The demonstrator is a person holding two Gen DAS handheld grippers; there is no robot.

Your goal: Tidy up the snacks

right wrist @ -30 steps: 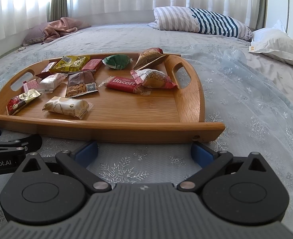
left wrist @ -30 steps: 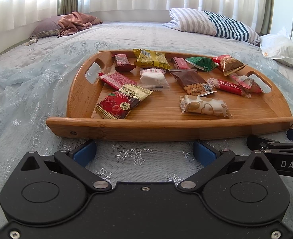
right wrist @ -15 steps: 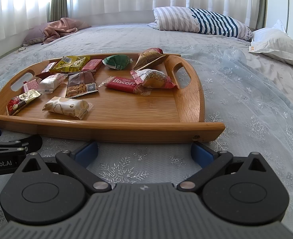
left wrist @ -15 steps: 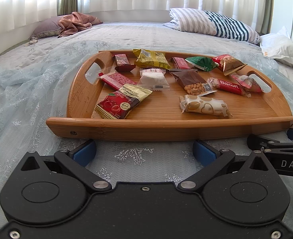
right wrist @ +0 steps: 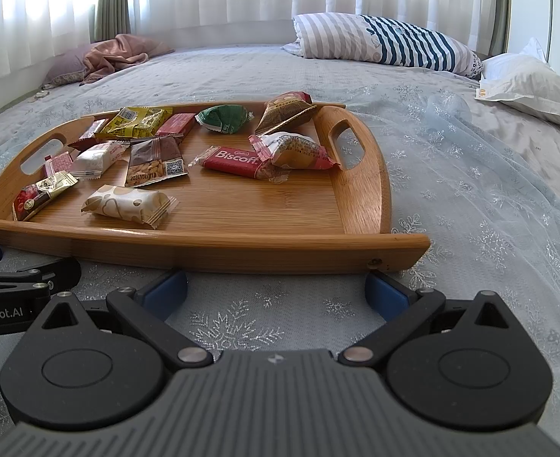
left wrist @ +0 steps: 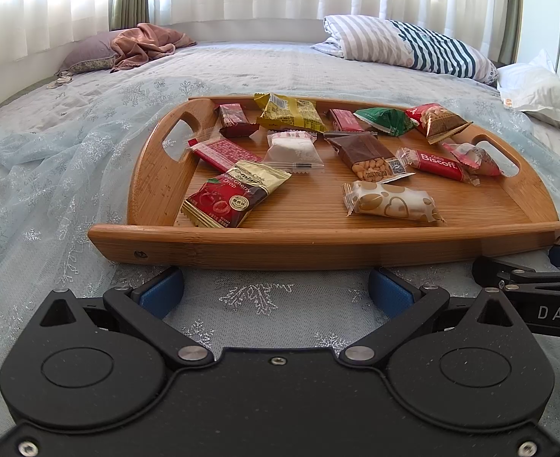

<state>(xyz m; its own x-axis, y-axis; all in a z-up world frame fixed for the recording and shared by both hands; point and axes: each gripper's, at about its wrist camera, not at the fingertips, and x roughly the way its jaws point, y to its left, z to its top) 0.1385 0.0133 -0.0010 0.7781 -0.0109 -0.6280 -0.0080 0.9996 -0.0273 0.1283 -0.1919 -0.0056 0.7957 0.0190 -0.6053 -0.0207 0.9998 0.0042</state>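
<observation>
Bamboo tray (left wrist: 318, 245) with two cut-out handles sits flat on the bed; about eleven wrapped snacks lie scattered on it, mostly toward the far half. Near edge: red-gold cherry drop packet (left wrist: 234, 198) at left, white wrapper with gold hearts (left wrist: 392, 202) near centre. Red Biscoff bar (right wrist: 234, 162) lies touching a red-white packet (right wrist: 293, 150) by the right handle; green packet (right wrist: 222, 116) sits at the far rim.
</observation>
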